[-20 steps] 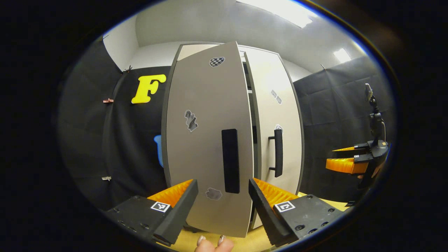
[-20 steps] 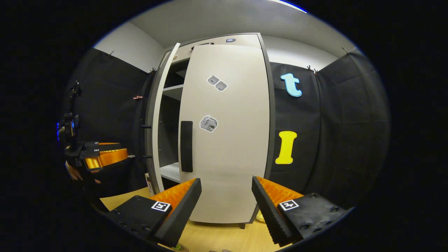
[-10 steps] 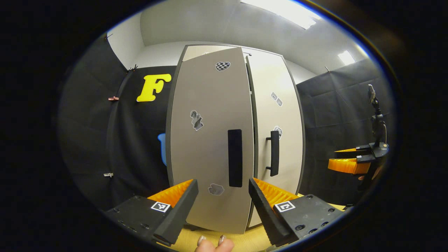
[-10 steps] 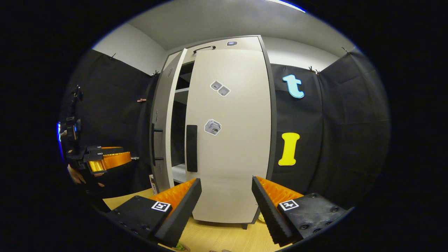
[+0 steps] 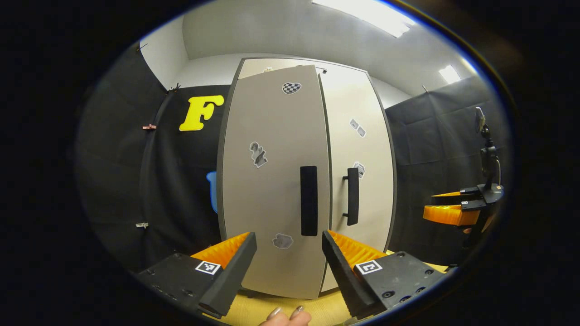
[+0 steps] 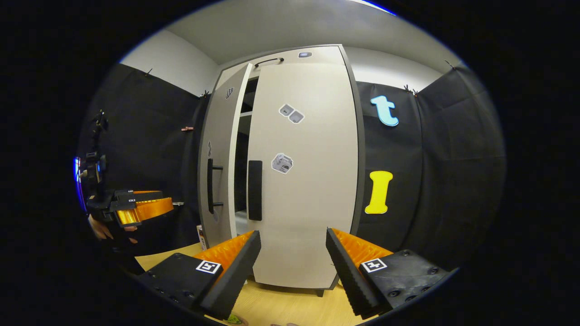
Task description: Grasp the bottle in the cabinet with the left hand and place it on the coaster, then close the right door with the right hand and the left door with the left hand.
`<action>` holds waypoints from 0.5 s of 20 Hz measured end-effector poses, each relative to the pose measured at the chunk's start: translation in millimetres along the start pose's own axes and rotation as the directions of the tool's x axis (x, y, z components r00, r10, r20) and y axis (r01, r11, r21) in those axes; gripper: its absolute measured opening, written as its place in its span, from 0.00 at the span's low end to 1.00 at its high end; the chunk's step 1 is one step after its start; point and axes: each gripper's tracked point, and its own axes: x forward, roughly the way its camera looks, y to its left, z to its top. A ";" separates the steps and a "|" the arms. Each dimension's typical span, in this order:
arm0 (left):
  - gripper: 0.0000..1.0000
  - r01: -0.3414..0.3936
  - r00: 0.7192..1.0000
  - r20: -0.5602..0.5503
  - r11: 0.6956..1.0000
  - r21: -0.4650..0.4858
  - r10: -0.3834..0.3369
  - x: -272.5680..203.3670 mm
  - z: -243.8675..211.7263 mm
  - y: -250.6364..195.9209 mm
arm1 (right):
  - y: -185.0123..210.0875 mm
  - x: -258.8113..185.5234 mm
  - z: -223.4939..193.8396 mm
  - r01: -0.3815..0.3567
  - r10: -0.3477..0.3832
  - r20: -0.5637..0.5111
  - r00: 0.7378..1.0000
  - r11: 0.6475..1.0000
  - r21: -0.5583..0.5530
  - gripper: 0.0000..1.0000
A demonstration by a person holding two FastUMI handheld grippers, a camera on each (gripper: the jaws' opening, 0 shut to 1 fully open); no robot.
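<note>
I see the pale left door (image 6: 217,163) slightly ajar, right door (image 6: 308,181) shut; my left gripper (image 5: 289,267) and right gripper (image 6: 293,267) both gape empty.

Your left gripper (image 5: 289,253) has its fingers spread with open air between them, and the left door (image 5: 272,181) stands straight ahead, blocking the way forward. In the right gripper view, that door (image 6: 217,172) sits ajar, leaving a narrow dark gap beside the shut right door (image 6: 308,181). Bare tabletop (image 6: 281,308) lies free before the cabinet.
</note>
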 end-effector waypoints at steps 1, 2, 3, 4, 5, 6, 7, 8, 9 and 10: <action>0.93 0.001 1.000 0.000 1.000 -0.009 -0.001 -0.1 -0.3 -0.8 | 1.0 -0.7 1.0 0.000 0.000 0.002 1.000 1.000 0.000 0.96; 0.93 0.001 1.000 0.002 1.000 -0.015 -0.001 0.7 0.2 -0.3 | 0.4 -0.8 2.2 0.000 0.000 0.006 1.000 1.000 -0.002 0.96; 0.93 0.000 1.000 0.003 1.000 -0.015 0.000 0.8 0.3 1.5 | 0.0 -1.8 3.0 0.003 -0.003 0.009 1.000 1.000 -0.005 0.96; 0.93 -0.003 1.000 0.005 1.000 -0.012 0.003 0.8 1.0 2.6 | -1.0 -2.0 2.2 0.006 -0.006 0.009 1.000 1.000 -0.009 0.96; 0.93 -0.005 1.000 0.006 1.000 -0.007 0.005 0.5 1.0 2.7 | -2.2 -2.0 1.4 0.010 -0.010 0.007 1.000 1.000 -0.011 0.96; 0.93 -0.004 1.000 0.007 1.000 -0.003 0.004 0.1 1.9 2.3 | -2.7 -3.0 0.4 0.012 -0.012 0.003 1.000 1.000 -0.010 0.96; 0.93 -0.002 1.000 0.009 1.000 0.000 0.002 0.4 2.6 2.1 | -2.6 -3.9 0.1 0.013 -0.013 0.001 1.000 1.000 -0.008 0.96; 0.93 -0.001 1.000 0.009 1.000 0.002 0.001 0.1 3.0 1.9 | -2.6 -4.5 0.1 0.014 -0.014 0.001 1.000 1.000 -0.007 0.96; 0.93 0.001 1.000 0.009 1.000 0.004 -0.001 0.5 2.9 2.0 | -2.4 -5.2 0.8 0.016 -0.015 0.002 1.000 1.000 -0.008 0.96; 0.93 0.003 1.000 0.008 1.000 0.007 -0.003 1.0 3.3 2.2 | -2.6 -5.4 1.6 0.017 -0.017 0.004 1.000 1.000 -0.010 0.96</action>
